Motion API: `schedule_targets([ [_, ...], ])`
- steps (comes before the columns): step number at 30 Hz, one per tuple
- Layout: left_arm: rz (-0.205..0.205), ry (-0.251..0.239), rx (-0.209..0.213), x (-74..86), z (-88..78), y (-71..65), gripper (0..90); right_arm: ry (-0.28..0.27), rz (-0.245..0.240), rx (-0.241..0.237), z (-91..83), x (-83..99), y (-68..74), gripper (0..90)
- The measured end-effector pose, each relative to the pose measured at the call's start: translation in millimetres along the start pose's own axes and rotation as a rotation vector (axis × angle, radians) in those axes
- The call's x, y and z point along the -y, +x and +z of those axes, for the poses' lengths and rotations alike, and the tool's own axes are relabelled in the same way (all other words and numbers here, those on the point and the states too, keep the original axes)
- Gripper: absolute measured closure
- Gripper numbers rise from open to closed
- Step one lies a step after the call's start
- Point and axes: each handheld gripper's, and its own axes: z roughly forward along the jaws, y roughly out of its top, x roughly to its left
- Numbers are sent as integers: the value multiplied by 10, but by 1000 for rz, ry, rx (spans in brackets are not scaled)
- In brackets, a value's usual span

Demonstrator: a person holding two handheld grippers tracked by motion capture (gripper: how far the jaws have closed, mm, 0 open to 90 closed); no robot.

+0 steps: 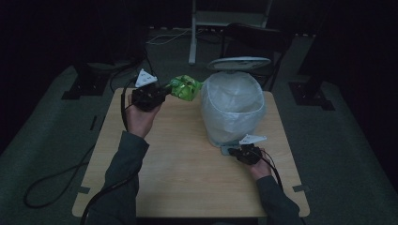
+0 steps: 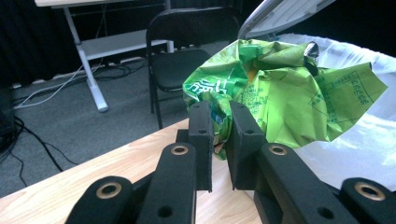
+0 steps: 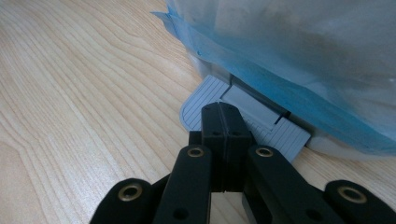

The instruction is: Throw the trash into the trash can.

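Crumpled green snack wrapper [image 2: 280, 93], glossy and printed with white and dark lettering, is gripped at its lower edge by the left gripper [image 2: 219, 126] and held raised above the surface [image 1: 187, 159], just beside the rim of the pedal bin [image 1: 232, 105]. A creased, silvery inner face is seen at its top fold. The bin is lined with a translucent bag, its lid raised. The right gripper [image 3: 225, 116] is clenched empty, its tips resting on the grey pedal [image 3: 205, 102].
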Motion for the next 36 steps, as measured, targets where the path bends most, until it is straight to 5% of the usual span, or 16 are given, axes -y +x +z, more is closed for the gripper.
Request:
schedule_targets([
  [36,42,-22,64,-309,164,-272,818,0,4,-5,-2,3,-7,900],
])
